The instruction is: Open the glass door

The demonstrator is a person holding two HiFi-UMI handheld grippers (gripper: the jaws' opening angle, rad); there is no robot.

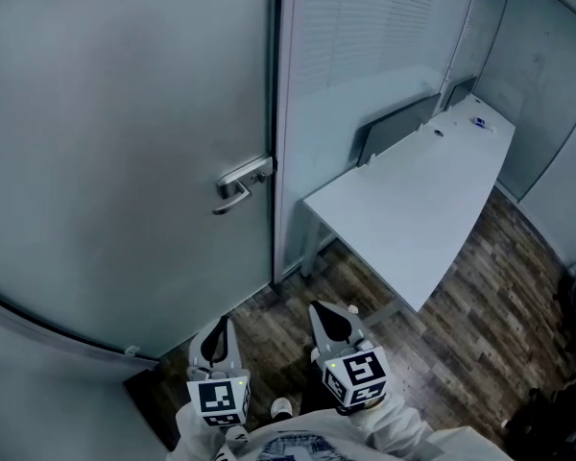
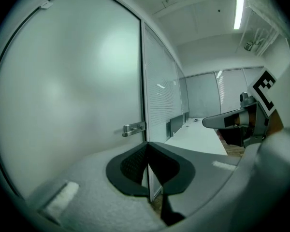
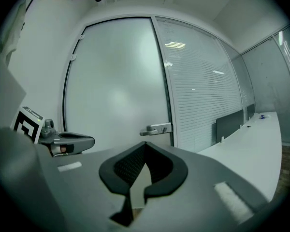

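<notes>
The frosted glass door (image 1: pixel 125 142) stands closed at the left, with a metal lever handle (image 1: pixel 242 185) at its right edge. Both grippers hang low in front of it, well short of the handle. My left gripper (image 1: pixel 217 332) is shut with nothing between its jaws. My right gripper (image 1: pixel 328 317) beside it is also shut and empty. In the left gripper view the handle (image 2: pixel 134 128) lies ahead, just above the closed jaws (image 2: pixel 146 146), and the right gripper (image 2: pixel 232 121) shows at the right. In the right gripper view the handle (image 3: pixel 157 128) sits above the jaws (image 3: pixel 145 145).
A long white desk (image 1: pixel 413 209) with a dark partition panel (image 1: pixel 394 128) runs along the blind-covered glass wall (image 1: pixel 365 36) right of the door. Wood-pattern floor (image 1: pixel 480 305) lies underfoot. A shoe tip (image 1: pixel 282 408) shows between the grippers.
</notes>
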